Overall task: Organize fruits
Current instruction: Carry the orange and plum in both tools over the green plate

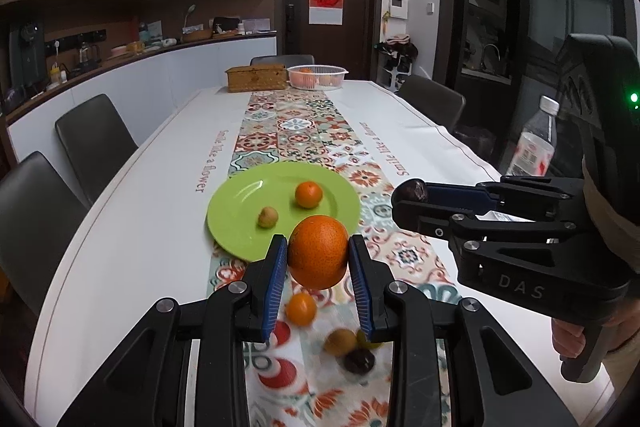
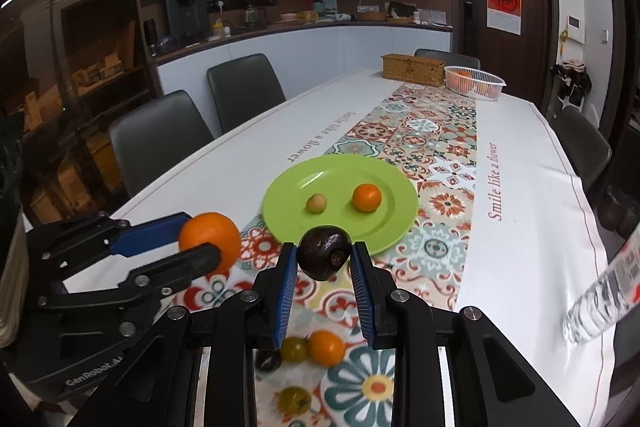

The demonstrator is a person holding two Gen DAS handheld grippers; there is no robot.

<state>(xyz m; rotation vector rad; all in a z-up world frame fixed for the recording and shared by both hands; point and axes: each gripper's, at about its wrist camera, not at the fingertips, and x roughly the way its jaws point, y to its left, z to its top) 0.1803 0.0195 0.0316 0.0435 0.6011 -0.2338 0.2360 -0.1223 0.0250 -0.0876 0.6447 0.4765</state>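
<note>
My left gripper (image 1: 318, 255) has its jaws clamped on a big orange (image 1: 318, 251), held above the tabletop (image 1: 140, 211) at the near edge of the green plate (image 1: 240, 211). My right gripper (image 2: 324, 257) has its jaws clamped on a dark round fruit (image 2: 323, 253), also held clear of the runner, with the plate rim at its 12 o'clock. On the plate: a small orange (image 2: 366, 197) and, at its 9 o'clock, a small tan fruit (image 2: 316, 203), apart. On the runner under the right gripper: another small orange (image 2: 326, 347), a green-yellow fruit (image 2: 294, 349) touching it, and a dark fruit (image 2: 267, 361). Water bottle (image 2: 604, 303) at 3 o'clock. White basket (image 2: 474, 83) at the far end.
</note>
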